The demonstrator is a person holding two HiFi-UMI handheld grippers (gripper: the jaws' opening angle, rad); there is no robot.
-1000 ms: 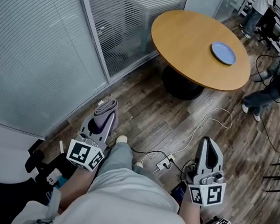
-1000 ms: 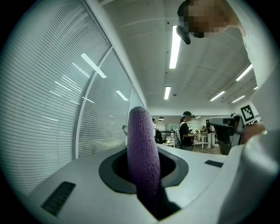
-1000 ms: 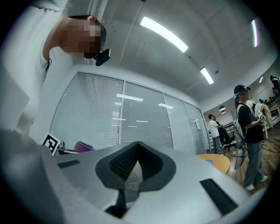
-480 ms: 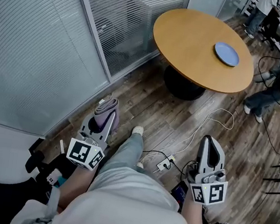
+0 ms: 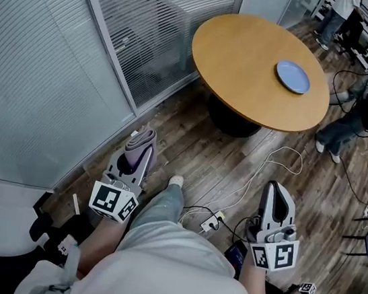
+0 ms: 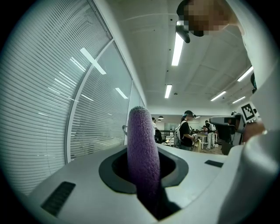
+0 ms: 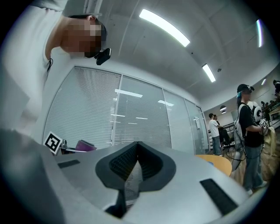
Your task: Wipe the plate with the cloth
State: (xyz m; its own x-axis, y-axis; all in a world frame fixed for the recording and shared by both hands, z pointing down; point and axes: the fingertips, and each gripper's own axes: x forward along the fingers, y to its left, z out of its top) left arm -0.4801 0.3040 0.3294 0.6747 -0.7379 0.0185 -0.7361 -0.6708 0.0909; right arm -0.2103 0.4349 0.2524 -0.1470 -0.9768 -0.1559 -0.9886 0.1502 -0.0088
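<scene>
- Head view: the person has stepped forward over the last second. The worktop [image 5: 245, 53] bearing the plate [image 5: 293, 77] lies well ahead, so wiping has not begun. Open floor [image 5: 191, 147] leads there, bounded by the glass partition [image 5: 59, 71] on the left and a trailing cable [image 5: 262, 171].
- Left gripper view: the left gripper [image 6: 143, 170] has its jaws clenched on the upright purple cloth [image 6: 141, 135].
- Right gripper view: the right gripper [image 7: 133, 168] has its jaws pressed together, empty.
</scene>
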